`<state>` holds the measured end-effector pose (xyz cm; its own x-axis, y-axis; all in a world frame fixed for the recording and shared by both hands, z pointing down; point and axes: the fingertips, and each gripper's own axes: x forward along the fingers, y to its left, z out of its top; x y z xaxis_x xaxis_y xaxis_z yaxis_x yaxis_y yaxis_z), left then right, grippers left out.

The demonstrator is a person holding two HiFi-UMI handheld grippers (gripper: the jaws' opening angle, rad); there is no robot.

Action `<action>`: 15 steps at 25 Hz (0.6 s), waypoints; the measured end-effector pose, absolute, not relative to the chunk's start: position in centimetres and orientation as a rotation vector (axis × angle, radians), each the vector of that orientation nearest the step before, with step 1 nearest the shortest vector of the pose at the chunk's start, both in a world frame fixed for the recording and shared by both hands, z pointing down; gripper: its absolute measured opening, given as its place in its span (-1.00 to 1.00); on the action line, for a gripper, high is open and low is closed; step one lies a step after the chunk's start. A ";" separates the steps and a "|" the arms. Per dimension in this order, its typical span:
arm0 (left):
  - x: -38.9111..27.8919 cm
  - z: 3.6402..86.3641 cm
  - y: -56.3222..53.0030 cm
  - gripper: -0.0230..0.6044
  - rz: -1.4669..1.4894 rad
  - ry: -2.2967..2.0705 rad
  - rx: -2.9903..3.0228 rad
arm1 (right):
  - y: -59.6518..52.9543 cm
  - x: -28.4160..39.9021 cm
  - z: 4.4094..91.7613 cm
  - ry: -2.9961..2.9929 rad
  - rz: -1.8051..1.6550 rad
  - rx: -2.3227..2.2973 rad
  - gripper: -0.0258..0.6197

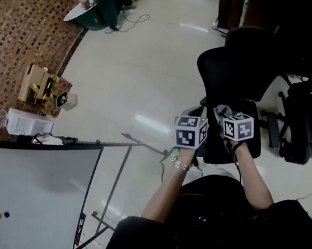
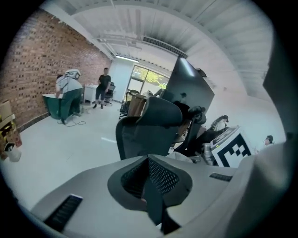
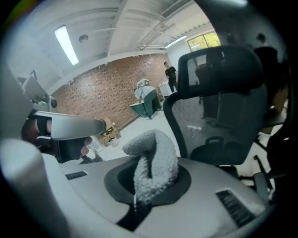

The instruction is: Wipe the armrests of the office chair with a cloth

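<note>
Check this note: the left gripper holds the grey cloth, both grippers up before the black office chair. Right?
Wrong gripper. The right gripper view shows the grey cloth clamped in the jaws of the right gripper; the left gripper is shut on nothing. Both are up before the black office chair.

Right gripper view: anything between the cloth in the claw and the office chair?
Nothing: in the right gripper view the stretch from the grey cloth to the office chair is bare.
</note>
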<state>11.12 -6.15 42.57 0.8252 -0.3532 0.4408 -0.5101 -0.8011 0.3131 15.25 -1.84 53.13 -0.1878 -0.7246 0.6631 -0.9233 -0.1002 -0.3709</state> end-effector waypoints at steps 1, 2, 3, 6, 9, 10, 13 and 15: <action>12.4 42.9 -5.5 -0.94 0.531 -0.621 2.598 | -1.4 16.0 52.9 -1.860 1.143 1.860 -0.86; 13.5 43.1 -4.9 -0.94 0.549 -0.604 2.610 | -0.9 16.8 52.5 -1.811 1.128 1.898 -0.86; 14.3 43.3 -4.3 -0.94 0.562 -0.594 2.620 | -0.4 17.5 52.0 -1.778 1.116 1.936 -0.86; 15.6 44.2 -3.0 -0.94 0.596 -0.621 2.652 | 0.8 18.8 50.3 -1.738 1.080 2.036 -0.86; 16.1 45.1 -2.4 -0.94 0.630 -0.650 2.661 | 1.3 19.3 49.2 -1.723 1.039 2.084 -0.86; 16.2 45.3 -2.3 -0.94 0.631 -0.646 2.653 | 1.2 19.2 48.7 -1.728 1.020 2.090 -0.86; 16.8 45.1 -2.7 -0.94 0.617 -0.614 2.646 | 0.5 19.2 47.2 -1.759 0.951 2.098 -0.86; 17.6 44.6 -2.7 -0.94 0.605 -0.583 2.658 | 0.2 19.6 46.4 -1.769 0.924 2.109 -0.86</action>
<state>17.55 -2.73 44.63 0.8237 -0.3115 0.4738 -0.4621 -0.8530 0.2427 19.63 0.24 46.36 0.0681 -0.7975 0.5994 -0.9475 -0.2398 -0.2114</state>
